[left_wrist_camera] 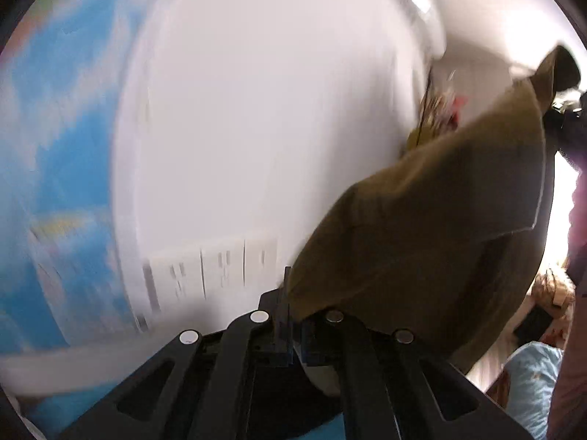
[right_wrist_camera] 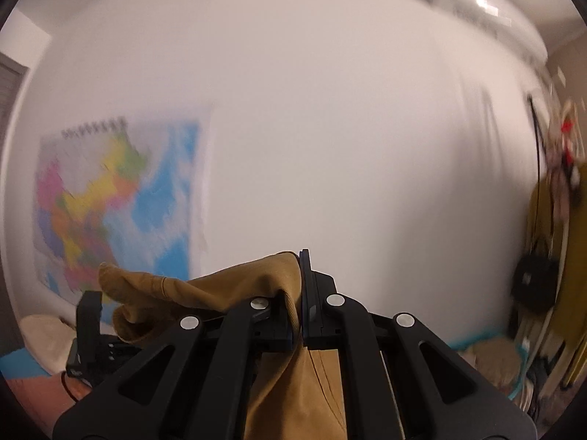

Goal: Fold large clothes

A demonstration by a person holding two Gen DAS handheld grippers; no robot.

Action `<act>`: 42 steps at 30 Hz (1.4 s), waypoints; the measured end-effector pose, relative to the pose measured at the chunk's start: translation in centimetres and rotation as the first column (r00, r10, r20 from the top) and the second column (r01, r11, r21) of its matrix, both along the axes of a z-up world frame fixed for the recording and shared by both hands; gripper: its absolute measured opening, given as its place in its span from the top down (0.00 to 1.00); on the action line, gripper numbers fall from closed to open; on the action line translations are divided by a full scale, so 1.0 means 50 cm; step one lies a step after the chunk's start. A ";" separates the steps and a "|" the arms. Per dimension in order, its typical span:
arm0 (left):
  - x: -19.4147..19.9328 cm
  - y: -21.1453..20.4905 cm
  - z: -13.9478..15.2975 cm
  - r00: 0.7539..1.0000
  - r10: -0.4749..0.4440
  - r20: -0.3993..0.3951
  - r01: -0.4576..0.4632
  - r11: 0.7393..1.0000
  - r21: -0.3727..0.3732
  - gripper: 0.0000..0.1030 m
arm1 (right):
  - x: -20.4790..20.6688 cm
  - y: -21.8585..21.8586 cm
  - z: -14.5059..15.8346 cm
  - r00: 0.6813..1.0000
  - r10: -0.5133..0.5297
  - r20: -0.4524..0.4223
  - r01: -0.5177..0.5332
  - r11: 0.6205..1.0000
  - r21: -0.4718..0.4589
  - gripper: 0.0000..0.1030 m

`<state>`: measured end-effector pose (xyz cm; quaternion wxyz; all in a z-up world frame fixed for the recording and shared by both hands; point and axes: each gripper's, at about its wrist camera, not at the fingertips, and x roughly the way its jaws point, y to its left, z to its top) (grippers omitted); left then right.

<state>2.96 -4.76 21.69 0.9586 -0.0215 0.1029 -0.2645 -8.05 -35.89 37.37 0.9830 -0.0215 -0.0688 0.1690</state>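
Observation:
An olive-brown garment (left_wrist_camera: 433, 220) hangs in the air, stretched between both grippers. My left gripper (left_wrist_camera: 290, 304) is shut on one edge of it; the cloth runs up and to the right toward the other gripper (left_wrist_camera: 567, 117) at the right edge. In the right wrist view my right gripper (right_wrist_camera: 299, 293) is shut on the same garment (right_wrist_camera: 205, 289), which bunches over the left finger and hangs down below. The left gripper (right_wrist_camera: 88, 330) shows at lower left, holding the far end. Both views are blurred by motion.
A white wall (right_wrist_camera: 330, 146) fills both views, with a coloured map (right_wrist_camera: 110, 201) on it. A black bag (right_wrist_camera: 532, 282) and clutter hang at the right. Light blue bedding (left_wrist_camera: 532, 385) lies low at the right.

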 end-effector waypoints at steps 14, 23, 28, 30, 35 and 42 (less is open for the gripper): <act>-0.508 0.206 0.299 0.862 0.294 0.414 -0.329 0.944 0.016 0.97 | -0.268 0.033 0.084 0.936 0.334 0.109 -0.340 0.939 0.047 0.97; -0.625 0.236 0.267 0.704 0.503 0.501 -0.656 0.731 0.187 0.96 | -0.183 0.154 -0.016 0.868 0.492 -0.072 -0.486 0.870 0.087 0.96; -0.433 0.335 0.146 0.770 0.597 0.224 -0.638 0.729 0.248 0.96 | 0.064 0.305 -0.163 0.810 0.436 -0.392 -0.424 0.897 0.120 0.96; -0.338 0.386 0.048 0.767 0.637 0.080 -0.627 0.717 0.305 0.96 | 0.150 0.372 -0.238 0.782 0.379 -0.496 -0.394 0.916 0.079 0.97; -0.125 0.495 -0.186 0.669 0.721 -0.178 -0.622 0.675 0.396 0.98 | 0.341 0.527 -0.445 0.644 0.284 -0.710 -0.388 0.921 0.016 0.96; 0.012 0.596 -0.338 0.632 0.673 -0.385 -0.542 0.739 0.401 0.98 | 0.469 0.612 -0.640 0.525 0.201 -0.827 -0.364 0.931 -0.005 0.96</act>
